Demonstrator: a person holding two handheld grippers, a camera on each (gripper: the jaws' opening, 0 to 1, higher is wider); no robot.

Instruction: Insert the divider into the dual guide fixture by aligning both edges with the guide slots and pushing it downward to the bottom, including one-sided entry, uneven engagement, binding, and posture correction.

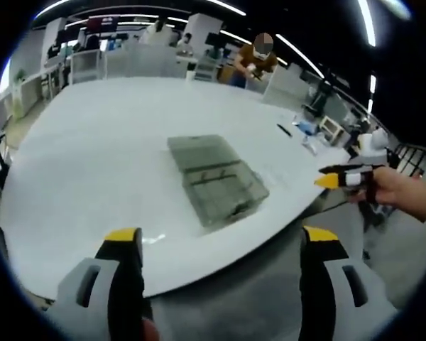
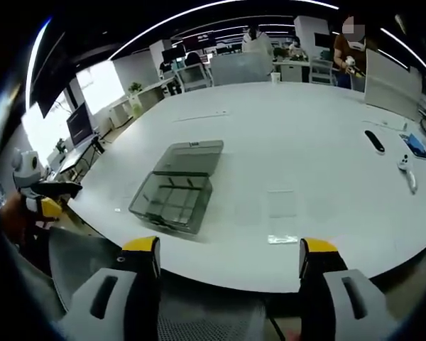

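A smoky clear plastic box (image 1: 216, 183) with slotted compartments lies on the white table (image 1: 113, 142), its lid folded open behind it. My left gripper (image 1: 221, 238) hovers open off the table's near edge, nothing between its yellow-tipped jaws. In the right gripper view the same box (image 2: 172, 197) sits left of centre, and my right gripper (image 2: 230, 246) is open and empty, short of the table edge. A faint clear flat piece (image 2: 280, 204) lies on the table to the right of the box. Each gripper appears from the side in the other's view: the right gripper (image 1: 335, 179), the left gripper (image 2: 48, 200).
A black remote (image 2: 374, 140), a white controller (image 2: 408, 175) and a blue item (image 2: 416, 145) lie at the table's far right. A person (image 1: 255, 60) stands beyond the table. Desks and chairs line the back of the room.
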